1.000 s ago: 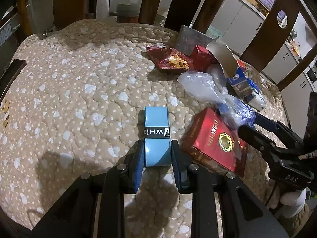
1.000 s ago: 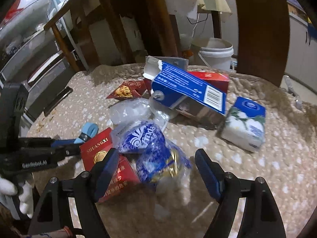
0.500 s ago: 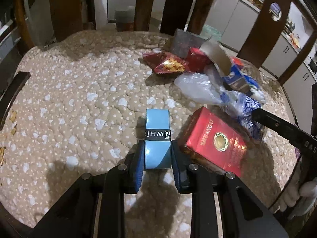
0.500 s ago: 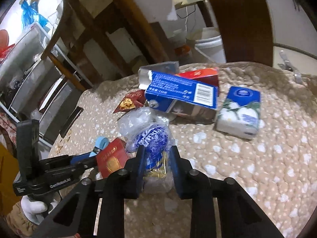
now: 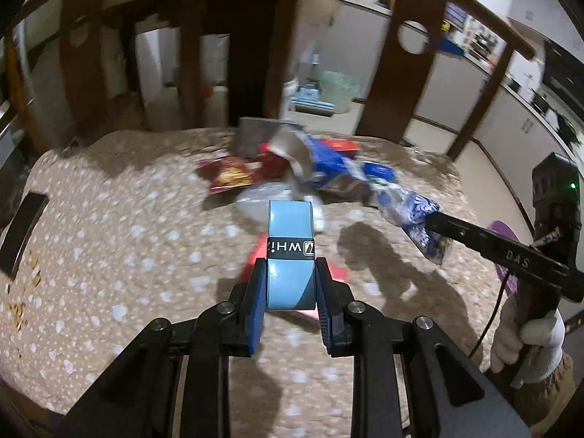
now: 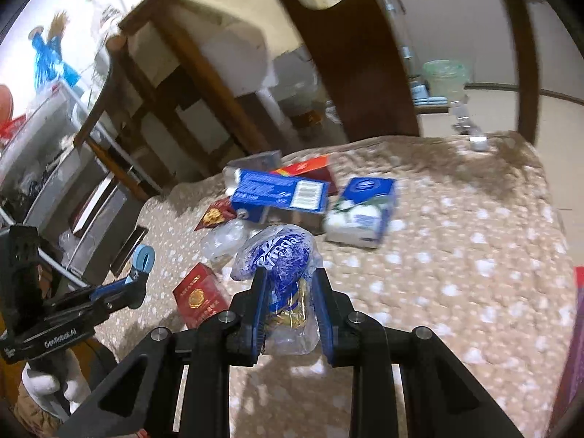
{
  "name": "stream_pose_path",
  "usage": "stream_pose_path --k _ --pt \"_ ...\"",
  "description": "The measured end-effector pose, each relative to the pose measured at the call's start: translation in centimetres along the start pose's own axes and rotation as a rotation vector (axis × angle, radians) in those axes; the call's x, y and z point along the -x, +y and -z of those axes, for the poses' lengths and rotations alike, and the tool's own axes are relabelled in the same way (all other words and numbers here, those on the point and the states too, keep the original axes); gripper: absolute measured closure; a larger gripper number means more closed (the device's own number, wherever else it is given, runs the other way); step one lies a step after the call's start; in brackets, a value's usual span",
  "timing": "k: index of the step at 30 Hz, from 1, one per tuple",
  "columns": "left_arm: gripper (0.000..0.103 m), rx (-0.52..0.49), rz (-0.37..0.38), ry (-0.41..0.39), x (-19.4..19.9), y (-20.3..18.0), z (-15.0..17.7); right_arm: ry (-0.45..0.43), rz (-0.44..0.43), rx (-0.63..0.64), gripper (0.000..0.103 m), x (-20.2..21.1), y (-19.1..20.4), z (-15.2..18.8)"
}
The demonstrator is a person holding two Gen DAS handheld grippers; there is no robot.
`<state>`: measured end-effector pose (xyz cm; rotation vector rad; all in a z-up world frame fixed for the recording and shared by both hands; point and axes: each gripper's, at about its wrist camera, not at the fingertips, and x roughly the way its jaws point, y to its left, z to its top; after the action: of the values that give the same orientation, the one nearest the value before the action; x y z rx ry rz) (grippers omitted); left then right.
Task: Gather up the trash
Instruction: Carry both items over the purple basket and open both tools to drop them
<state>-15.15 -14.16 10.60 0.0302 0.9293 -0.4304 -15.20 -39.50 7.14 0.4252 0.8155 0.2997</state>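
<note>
Left tongs point(image 5: 291, 284) clamped on light-blue banded tape roll point(image 5: 290, 252), right tongs point(image 6: 291, 303) clamped on crinkled blue-and-white plastic wrapper point(image 6: 281, 255), both lifted above beige quilted table point(image 5: 109, 241), remaining litter pile point(image 5: 292, 168) behind, red box point(image 6: 199, 301) below.

A light blue roll point(image 5: 290, 255) with a black "WHIZ" band is held clear of the quilted table point(image 5: 109, 241), pinched between 2 claw pads. A crumpled clear-and-blue plastic wrapper point(image 6: 283, 273) with gold inside is likewise clamped and lifted. Below lies a flat red packet point(image 6: 199, 297) with a gold emblem. Farther back sit a clear plastic bag point(image 6: 222, 239), a red snack pouch point(image 5: 228, 177), an opened blue carton point(image 6: 279, 195), a red box point(image 6: 310, 166) and a blue-white tissue pack point(image 6: 361, 211).
</note>
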Motion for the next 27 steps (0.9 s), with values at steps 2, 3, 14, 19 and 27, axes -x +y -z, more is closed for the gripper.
stream_pose_path --k 2,3,14,19,27 --pt "0.079 -0.029 0.017 0.003 0.0 -1.6 -0.1 -0.021 0.015 -0.018 0.076 1.3 -1.0 0.1" --pt "0.079 -0.041 0.026 0.005 -0.1 -2.3 -0.2 -0.031 0.022 -0.029 0.076 1.9 -1.6 0.2" --pt "0.079 -0.185 0.127 0.036 -1.1 -10.6 -1.0 -0.141 0.131 -0.18 0.076 8.5 -8.2 0.9" --pt "0.079 -0.259 0.188 0.052 -2.4 -15.3 -1.8 -0.198 0.193 -0.258 0.076 11.9 -11.4 1.5" --pt "0.079 -0.366 0.31 0.091 -5.1 -24.2 -2.5 -0.295 0.304 -0.454 0.076 17.9 -18.3 3.7"
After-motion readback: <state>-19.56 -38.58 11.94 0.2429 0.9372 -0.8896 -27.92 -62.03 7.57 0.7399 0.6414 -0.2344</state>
